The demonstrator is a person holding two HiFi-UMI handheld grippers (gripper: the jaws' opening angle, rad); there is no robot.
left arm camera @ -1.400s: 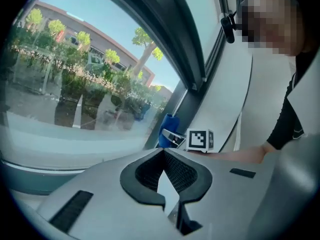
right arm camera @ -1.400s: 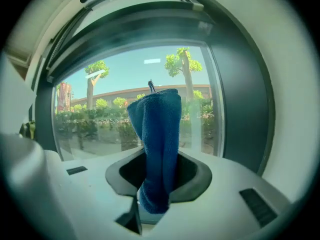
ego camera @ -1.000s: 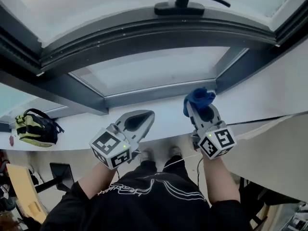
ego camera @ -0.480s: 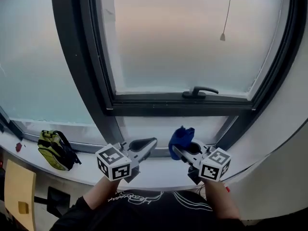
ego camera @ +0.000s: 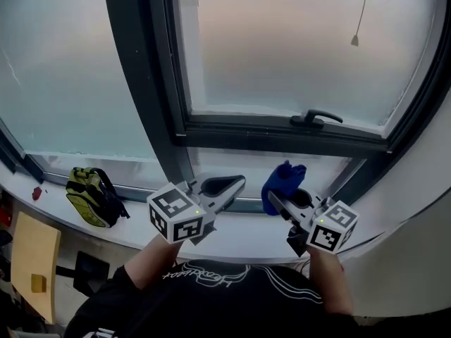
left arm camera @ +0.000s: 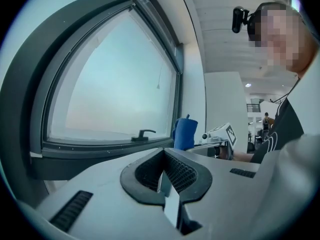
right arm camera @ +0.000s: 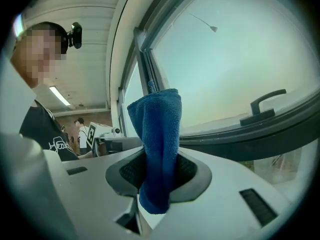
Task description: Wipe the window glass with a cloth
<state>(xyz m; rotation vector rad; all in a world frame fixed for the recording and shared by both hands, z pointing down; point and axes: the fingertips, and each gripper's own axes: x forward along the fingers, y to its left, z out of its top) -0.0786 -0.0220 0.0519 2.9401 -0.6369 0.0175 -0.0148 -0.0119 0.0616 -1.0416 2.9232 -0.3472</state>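
A blue cloth (ego camera: 283, 184) (right arm camera: 157, 149) stands bunched up out of my right gripper (ego camera: 282, 201), which is shut on it just above the white sill. The frosted window glass (ego camera: 282, 41) (right arm camera: 235, 74) rises ahead in a dark frame, with a black handle (ego camera: 316, 118) (right arm camera: 265, 106) on its lower rail. My left gripper (ego camera: 229, 185) (left arm camera: 162, 171) is shut with nothing in it, level with the right one and a little to its left. From the left gripper view the cloth (left arm camera: 185, 133) shows to the right, in front of the glass (left arm camera: 110, 89).
A white window sill (ego camera: 239, 241) runs below both grippers. A green and black backpack (ego camera: 91, 196) lies on the sill at the left. A thin pull cord with a small weight (ego camera: 356, 39) hangs before the glass. A wooden chair (ego camera: 32, 266) stands low at the left.
The head view has tipped up from the sill to the tall window pane. Both grippers keep their hold and sit side by side, slightly lower in view than half a second ago.
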